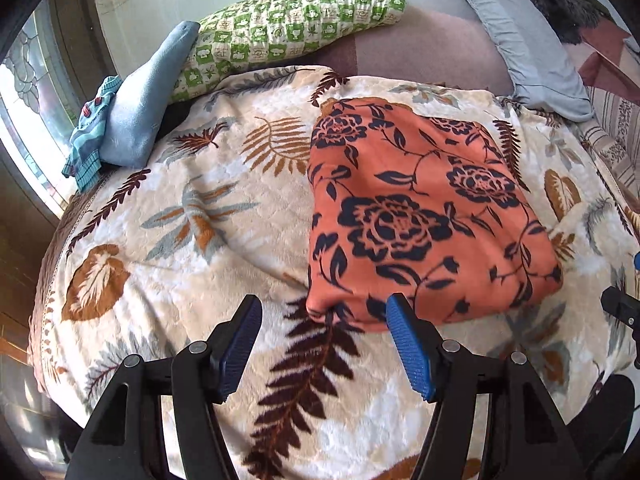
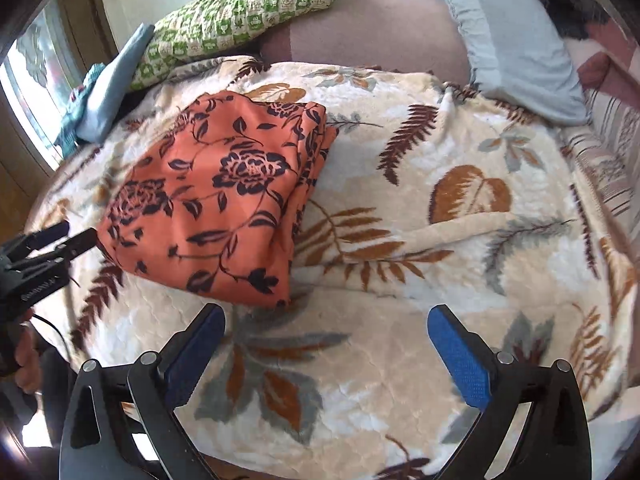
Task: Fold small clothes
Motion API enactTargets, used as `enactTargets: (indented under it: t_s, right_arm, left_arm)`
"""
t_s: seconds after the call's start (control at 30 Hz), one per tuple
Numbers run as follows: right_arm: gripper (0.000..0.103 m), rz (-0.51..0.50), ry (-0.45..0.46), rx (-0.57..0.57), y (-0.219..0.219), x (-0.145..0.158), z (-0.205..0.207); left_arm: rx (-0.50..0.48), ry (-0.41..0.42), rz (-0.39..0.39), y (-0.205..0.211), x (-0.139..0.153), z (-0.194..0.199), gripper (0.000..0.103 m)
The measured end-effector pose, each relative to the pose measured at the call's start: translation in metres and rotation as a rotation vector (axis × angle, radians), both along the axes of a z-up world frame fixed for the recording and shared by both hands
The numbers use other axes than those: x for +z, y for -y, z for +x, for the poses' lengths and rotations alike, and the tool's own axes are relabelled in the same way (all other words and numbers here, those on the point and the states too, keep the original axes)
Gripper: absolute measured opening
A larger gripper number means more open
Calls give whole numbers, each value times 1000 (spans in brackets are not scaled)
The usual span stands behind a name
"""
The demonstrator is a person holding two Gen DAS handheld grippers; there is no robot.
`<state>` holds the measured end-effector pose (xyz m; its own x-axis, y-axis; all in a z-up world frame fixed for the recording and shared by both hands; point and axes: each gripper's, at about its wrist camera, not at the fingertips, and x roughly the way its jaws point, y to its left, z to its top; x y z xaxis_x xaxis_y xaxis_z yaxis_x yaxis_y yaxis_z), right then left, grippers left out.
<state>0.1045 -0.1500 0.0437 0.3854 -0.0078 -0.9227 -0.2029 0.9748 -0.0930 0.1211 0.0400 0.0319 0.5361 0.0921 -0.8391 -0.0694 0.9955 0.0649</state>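
Leaf-print blanket (image 1: pixel 168 240) on bed, folded orange garment (image 1: pixel 420 216), both tongs released

Folded garment (image 1: pixel 420 208) flat on blanket (image 1: pixel 200 240), about mid-bed, nearer the front edge than the head end. Behind it along the head edge: patterned pillow (image 1: pixel 288 24) toward the back-left corner, plain pillow (image 1: pixel 524 44) toward the back-right corner, bare mattress (image 1: pixel 432 48) between. At the left edge by the window, folded cloth (image 1: pixel 148 100) leaning on the patterned pillow, small knit piece (image 1: pixel 90 136) just left of it, touching.
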Motion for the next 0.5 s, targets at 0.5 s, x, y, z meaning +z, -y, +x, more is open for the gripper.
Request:
enactTargets:
  t_s: [0.5]
  right_arm:
    - [102,68,109,14,1,29,-37]
  left_arm:
    - [51,-2,-52,-4,13,-45,64]
